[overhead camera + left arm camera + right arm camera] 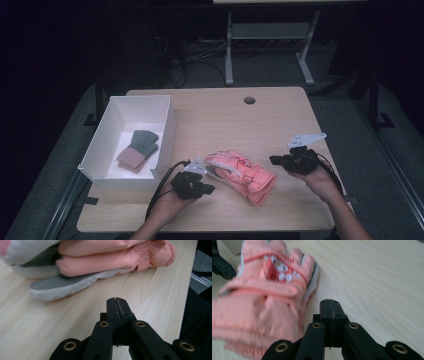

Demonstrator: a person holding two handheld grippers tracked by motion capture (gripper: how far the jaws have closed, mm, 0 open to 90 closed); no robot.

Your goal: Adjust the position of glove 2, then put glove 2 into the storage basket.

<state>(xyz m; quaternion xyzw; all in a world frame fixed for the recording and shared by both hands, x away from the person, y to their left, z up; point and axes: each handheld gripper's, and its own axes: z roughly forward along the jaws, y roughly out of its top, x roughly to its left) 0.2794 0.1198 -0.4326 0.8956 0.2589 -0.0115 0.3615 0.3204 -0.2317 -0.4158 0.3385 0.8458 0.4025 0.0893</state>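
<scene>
The left tongs (116, 302) and the right tongs (330, 303) both have their jaws pressed together and hold nothing. The pink gloves (242, 172) lie stacked between them on the table (280, 115). A push with closed jaws may slide the gloves apart. The near edge is close; the far half is free, and the box (167, 131) stands at left.

- Salmon-pink padded gloves (242, 175), grey palms, white-and-red patch on the back
- Green-and-dusty-pink knit gloves (138, 150) in a white box (112, 117)
- Pale woodgrain counter (280, 125)
- Black claws
</scene>
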